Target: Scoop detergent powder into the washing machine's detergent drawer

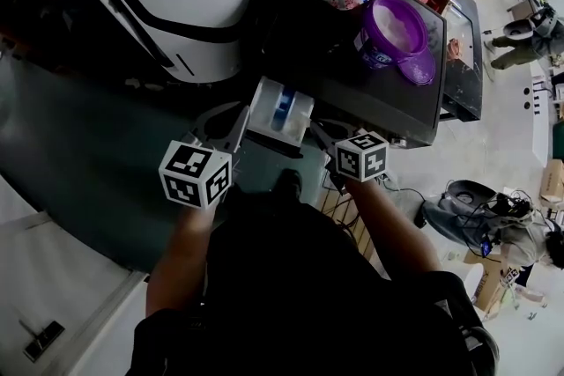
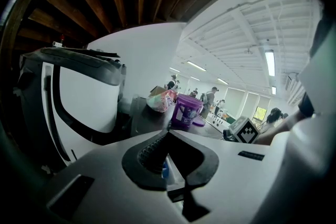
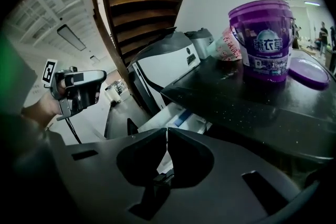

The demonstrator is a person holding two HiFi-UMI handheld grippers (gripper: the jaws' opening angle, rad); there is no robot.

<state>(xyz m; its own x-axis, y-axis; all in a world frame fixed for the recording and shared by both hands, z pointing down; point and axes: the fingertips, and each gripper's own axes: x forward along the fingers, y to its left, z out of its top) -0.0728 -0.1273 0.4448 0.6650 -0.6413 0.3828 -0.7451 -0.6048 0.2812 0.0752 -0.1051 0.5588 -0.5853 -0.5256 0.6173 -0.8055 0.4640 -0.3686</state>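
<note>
Your left gripper, right gripper: jaws pressed together, empty, flanking drawer, which is pulled out to take powder. Tub beyond drawer, lid off for scooping.

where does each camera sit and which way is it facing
Head view: on the person's head, facing steeply down at the drawer, tub and white machine; shows both arms, left gripper and right gripper.
Left gripper view: on the left gripper, facing along its shut fingers toward drawer and tub; the right gripper's cube shows at right.
Right gripper view: on the right gripper, facing the drawer past its shut fingers, tub upper right; the left gripper shows at left.
Shared: all three show tub and drawer.
</note>
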